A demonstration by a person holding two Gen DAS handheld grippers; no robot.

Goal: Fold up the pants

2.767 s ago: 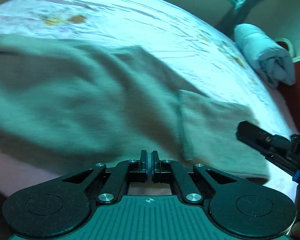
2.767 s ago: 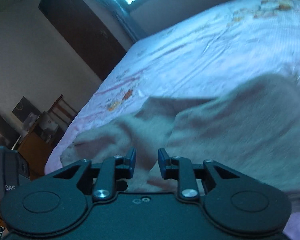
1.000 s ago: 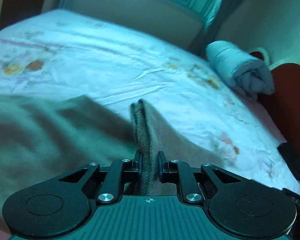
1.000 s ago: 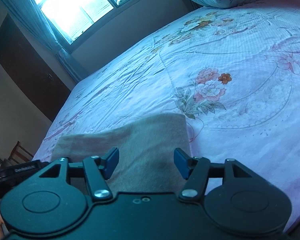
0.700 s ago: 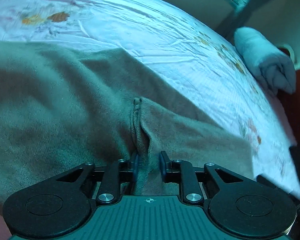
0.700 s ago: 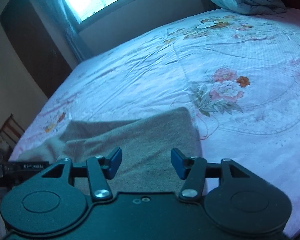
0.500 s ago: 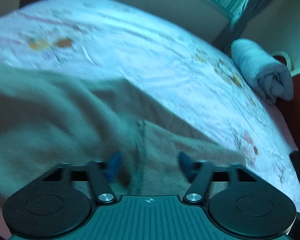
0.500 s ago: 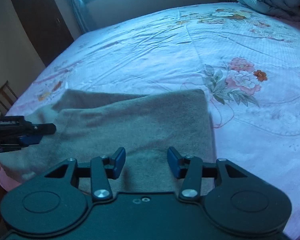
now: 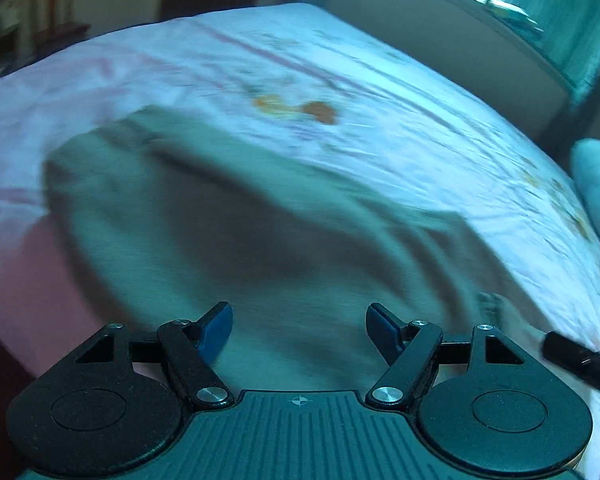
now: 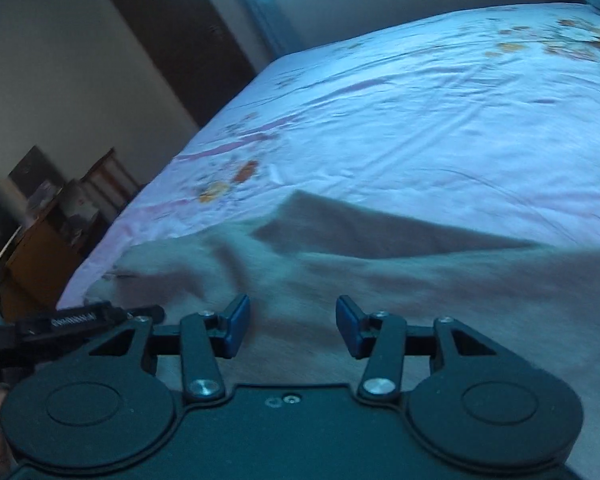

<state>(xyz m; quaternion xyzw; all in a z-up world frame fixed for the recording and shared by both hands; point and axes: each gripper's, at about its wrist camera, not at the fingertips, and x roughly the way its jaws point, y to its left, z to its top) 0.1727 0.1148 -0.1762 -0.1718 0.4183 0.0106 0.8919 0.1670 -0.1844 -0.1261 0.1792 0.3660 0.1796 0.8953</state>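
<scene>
The grey-beige pants lie folded over on the bed, blurred by motion. My left gripper hovers over their near edge, its blue pads wide apart with nothing pinched between them. In the right wrist view the pants spread across the lower half. My right gripper stands open above them, its pads clear of the cloth. The left gripper shows at that view's left edge. A tip of the right gripper shows at the left wrist view's right edge.
The bed's pale floral sheet stretches far beyond the pants. A rolled blanket lies at the far right. Wooden furniture and a dark door stand past the bed's left edge.
My left gripper let go of the pinched fold of the pants, opened wide and swung left. My right gripper narrowed a little and swung left over the pants.
</scene>
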